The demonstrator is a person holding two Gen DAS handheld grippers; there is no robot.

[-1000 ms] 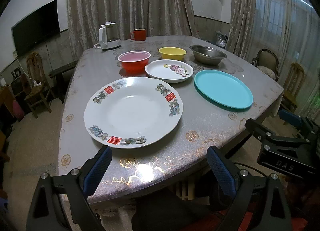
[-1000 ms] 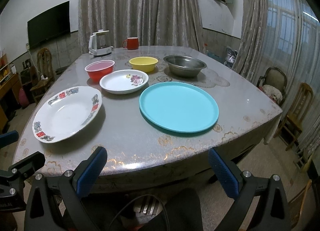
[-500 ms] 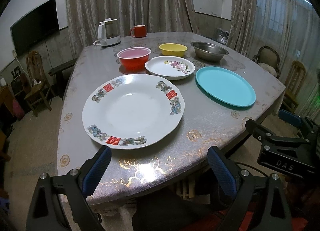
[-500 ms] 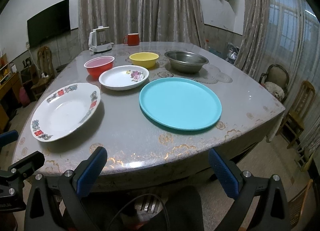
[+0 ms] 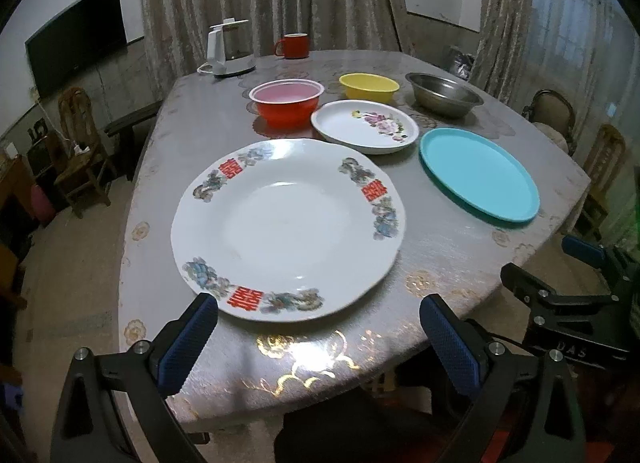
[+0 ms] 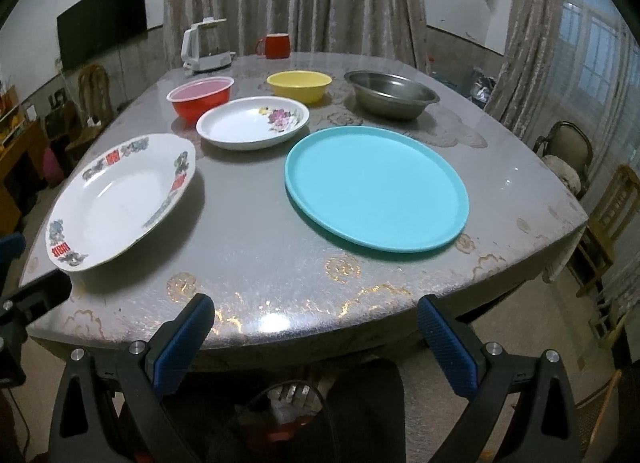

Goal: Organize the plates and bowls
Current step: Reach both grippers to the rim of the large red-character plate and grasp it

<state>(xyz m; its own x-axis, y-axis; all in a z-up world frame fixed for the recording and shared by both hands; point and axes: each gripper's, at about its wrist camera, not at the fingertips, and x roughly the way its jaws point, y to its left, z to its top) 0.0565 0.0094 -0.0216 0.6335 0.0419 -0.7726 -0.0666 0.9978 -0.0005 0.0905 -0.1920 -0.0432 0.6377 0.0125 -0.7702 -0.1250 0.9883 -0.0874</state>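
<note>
Approach step, nothing lifted yet. Left gripper [image 5: 318, 329] fingers opening wide, empty, near large patterned plate [image 5: 288, 223]; right gripper [image 6: 316, 329] fingers wide, empty, short of teal plate [image 6: 376, 187]. Next probably: slide fingers over plate rim, pinch.

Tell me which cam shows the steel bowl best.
Right wrist view: the steel bowl sits nearer the middle, inside and rim clear. Left wrist view has it smaller, far right, past the turquoise plate.

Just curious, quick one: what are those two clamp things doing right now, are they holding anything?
Left gripper: jaws opening wide, nothing between them, near the large white patterned plate.
Right gripper: open, holding nothing, at the table edge.
</note>
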